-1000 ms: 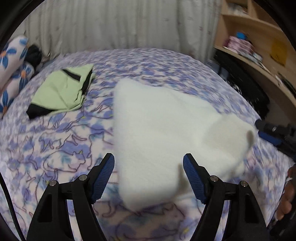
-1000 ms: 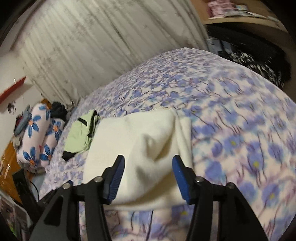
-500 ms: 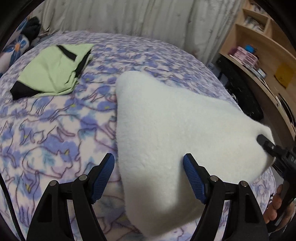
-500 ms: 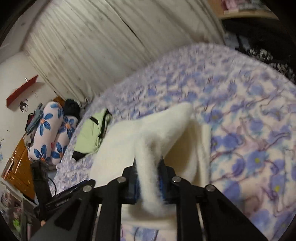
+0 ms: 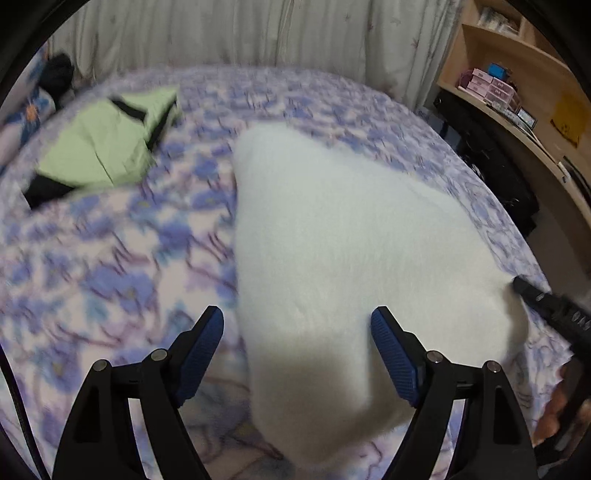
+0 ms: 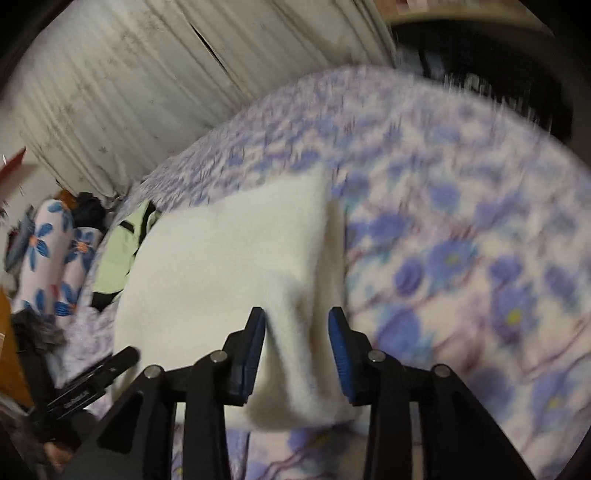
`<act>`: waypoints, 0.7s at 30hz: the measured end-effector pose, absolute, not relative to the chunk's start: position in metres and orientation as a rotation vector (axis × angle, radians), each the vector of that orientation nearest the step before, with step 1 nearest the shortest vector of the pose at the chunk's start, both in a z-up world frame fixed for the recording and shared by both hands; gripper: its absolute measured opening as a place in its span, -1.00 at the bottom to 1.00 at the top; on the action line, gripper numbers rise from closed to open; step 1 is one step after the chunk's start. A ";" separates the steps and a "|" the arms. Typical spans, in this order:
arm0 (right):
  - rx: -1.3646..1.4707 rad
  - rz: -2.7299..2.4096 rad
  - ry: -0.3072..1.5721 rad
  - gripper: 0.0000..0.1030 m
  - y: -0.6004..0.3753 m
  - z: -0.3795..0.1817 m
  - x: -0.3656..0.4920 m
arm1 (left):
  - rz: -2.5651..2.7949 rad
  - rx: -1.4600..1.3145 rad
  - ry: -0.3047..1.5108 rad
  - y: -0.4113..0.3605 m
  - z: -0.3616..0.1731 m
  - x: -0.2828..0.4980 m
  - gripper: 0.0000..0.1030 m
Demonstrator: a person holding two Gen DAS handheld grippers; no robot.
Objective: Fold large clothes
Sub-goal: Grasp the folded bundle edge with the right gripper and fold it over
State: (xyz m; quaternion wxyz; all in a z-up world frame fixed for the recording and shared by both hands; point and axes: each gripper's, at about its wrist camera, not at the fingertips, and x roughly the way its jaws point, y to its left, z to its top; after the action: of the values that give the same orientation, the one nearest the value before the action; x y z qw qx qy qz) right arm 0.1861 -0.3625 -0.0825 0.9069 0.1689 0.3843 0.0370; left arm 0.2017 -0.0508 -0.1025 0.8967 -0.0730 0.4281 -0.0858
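A white fleece garment [image 5: 332,240] lies folded on the flowered bed cover [image 5: 110,258]. My left gripper [image 5: 297,332] hovers over its near corner, and its jaws are opening, with the cloth beneath and between the blue pads but not pinched. In the right wrist view the same garment [image 6: 229,266] has a loose fold standing between the fingers of my right gripper [image 6: 297,332]. Those jaws are opening too and the pads no longer squeeze the fold. The right gripper's tip [image 5: 546,306] shows at the garment's right edge.
A folded green and black garment [image 5: 107,147] lies at the far left of the bed. Flowered pillows [image 6: 48,258] sit beyond it. Curtains [image 5: 258,33] hang behind the bed. Wooden shelves [image 5: 517,92] stand on the right. A hand [image 5: 554,413] holds the right gripper.
The right gripper closed on a raised fold of the white garment half a second ago; now its jaws are apart and the fold has sunk. The left gripper came lower over the corner.
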 end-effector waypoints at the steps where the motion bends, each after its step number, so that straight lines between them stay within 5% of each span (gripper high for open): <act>1: 0.335 0.080 0.769 -0.31 -0.360 -0.075 0.188 | -0.169 -0.145 0.866 -0.050 -0.097 0.204 0.57; 7: 0.305 0.184 0.759 -0.31 -0.325 -0.063 0.234 | -0.188 -0.190 0.851 -0.054 -0.080 0.231 0.22; 13: 0.165 0.060 0.853 -0.34 -0.313 -0.105 0.271 | -0.156 -0.131 0.849 -0.070 -0.093 0.250 0.28; 17: 0.333 0.088 0.868 -0.75 -0.354 -0.122 0.263 | -0.180 -0.147 0.848 -0.065 -0.098 0.250 0.35; 21: 0.403 0.074 0.861 -0.67 -0.368 -0.108 0.244 | -0.182 -0.172 0.876 -0.060 -0.094 0.246 0.35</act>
State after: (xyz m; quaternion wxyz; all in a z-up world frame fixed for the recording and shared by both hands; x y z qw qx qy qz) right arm 0.2439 -0.3684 -0.1085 0.8885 0.1937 0.4145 0.0357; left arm 0.2464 -0.0596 -0.0940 0.8981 -0.0831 0.4228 -0.0877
